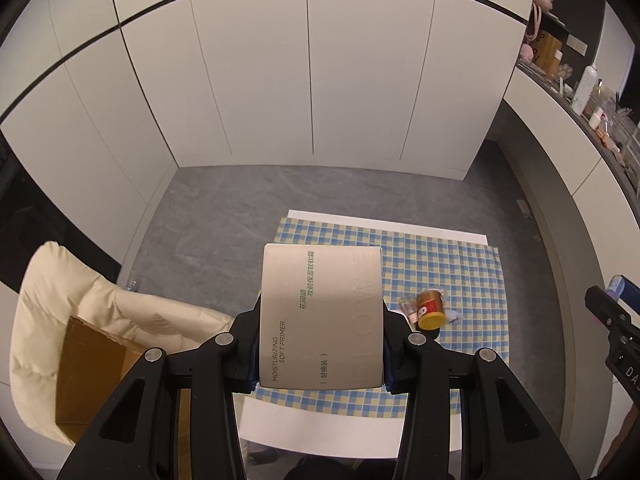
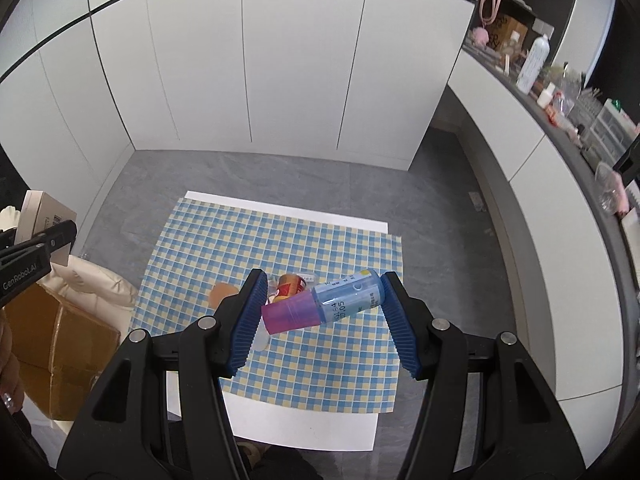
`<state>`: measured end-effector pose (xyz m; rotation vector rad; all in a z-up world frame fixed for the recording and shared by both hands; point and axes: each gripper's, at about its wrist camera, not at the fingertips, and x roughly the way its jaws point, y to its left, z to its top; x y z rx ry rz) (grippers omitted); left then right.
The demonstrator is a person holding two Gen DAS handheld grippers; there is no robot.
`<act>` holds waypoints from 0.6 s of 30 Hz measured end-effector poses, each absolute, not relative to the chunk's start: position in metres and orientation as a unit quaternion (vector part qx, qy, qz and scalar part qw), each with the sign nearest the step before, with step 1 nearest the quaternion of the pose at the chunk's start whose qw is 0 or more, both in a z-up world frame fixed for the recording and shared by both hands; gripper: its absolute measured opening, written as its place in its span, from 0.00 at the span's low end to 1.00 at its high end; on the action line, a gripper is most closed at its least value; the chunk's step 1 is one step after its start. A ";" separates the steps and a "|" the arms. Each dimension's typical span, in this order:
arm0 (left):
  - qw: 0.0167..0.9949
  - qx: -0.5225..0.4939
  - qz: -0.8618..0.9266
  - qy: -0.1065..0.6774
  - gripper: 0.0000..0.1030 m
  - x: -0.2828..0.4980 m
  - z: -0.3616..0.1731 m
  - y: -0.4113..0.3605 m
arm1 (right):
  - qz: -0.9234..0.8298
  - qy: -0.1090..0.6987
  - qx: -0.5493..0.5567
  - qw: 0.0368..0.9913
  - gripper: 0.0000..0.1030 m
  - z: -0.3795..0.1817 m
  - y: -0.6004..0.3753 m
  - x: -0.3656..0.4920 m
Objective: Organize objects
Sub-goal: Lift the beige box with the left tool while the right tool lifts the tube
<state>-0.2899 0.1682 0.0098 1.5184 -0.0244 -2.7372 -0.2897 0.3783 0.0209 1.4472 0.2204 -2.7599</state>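
Observation:
My left gripper (image 1: 320,344) is shut on a beige primer box (image 1: 320,316), held high above the table. In the right wrist view that box (image 2: 44,216) and the left gripper's finger (image 2: 40,246) show at the left edge. My right gripper (image 2: 322,304) is shut on a blue bottle with a pink cap (image 2: 324,306), gripped end to end and tilted. Down on the blue-and-yellow checked cloth (image 2: 320,368) lie a small jar with a yellow lid (image 1: 430,308), a tan round piece (image 2: 222,294) and a few small items beside them.
The cloth covers a small white table (image 2: 304,428) on a grey floor. A cream cushioned chair (image 1: 60,304) with a cardboard box (image 1: 96,368) on it stands to the left. White cabinet doors fill the back; a cluttered counter (image 2: 560,116) runs along the right.

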 end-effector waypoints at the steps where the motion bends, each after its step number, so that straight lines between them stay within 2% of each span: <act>1: 0.006 0.485 -0.875 -0.010 0.42 -0.288 0.012 0.169 | -0.883 0.070 0.463 0.010 0.59 0.025 0.376 -0.288; 18: 0.004 0.479 -0.877 -0.013 0.42 -0.244 0.023 0.160 | -0.885 0.054 0.461 0.025 0.59 0.041 0.373 -0.252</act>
